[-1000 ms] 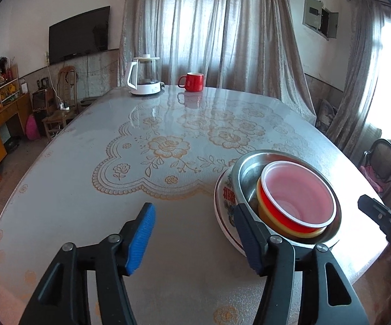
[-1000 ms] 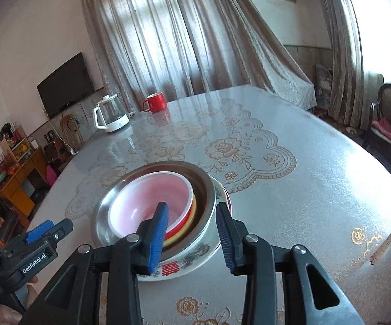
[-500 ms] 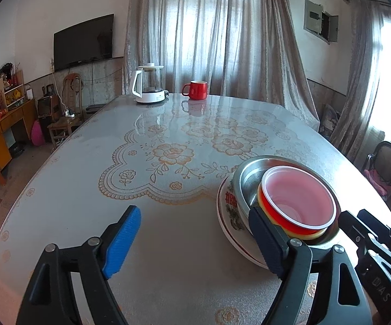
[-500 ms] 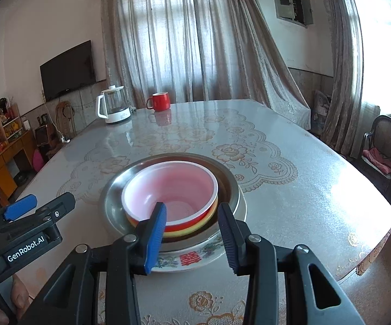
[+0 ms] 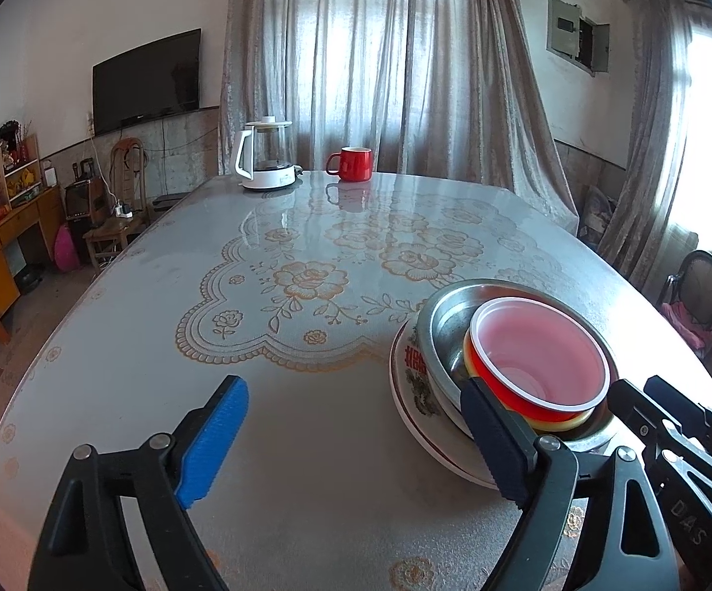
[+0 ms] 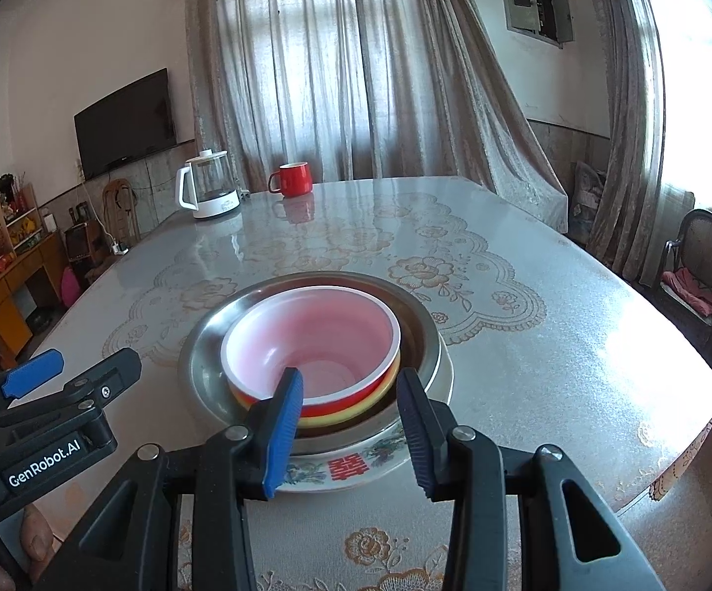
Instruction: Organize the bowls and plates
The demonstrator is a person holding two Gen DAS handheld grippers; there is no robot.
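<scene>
Near the table's front edge stands a stack: a white patterned plate (image 6: 356, 470) underneath, a steel bowl (image 6: 208, 354) on it, then a yellow bowl (image 6: 380, 396) and a red bowl (image 6: 316, 340) with a pale inside. My right gripper (image 6: 348, 375) hovers at the stack's near rim, open a little; its pads touch nothing. My left gripper (image 5: 352, 383) is left of the stack with its jaws opening wide over bare tablecloth. Its right finger (image 5: 493, 438) stands in front of the plate (image 5: 407, 394). Each gripper shows in the other's view: the right gripper (image 5: 636, 386), the left gripper (image 6: 35, 374).
A glass kettle (image 5: 264, 155) on a white base and a red mug (image 5: 353, 163) stand at the far end of the table (image 5: 158, 344). The table's front edge runs just below the stack. A chair (image 6: 698, 266) stands off to the right, cabinets on the left.
The left jaws have spread much wider. The right gripper rolled level and shifted, so the stack now sits centred before it; it shows more in the left wrist view.
</scene>
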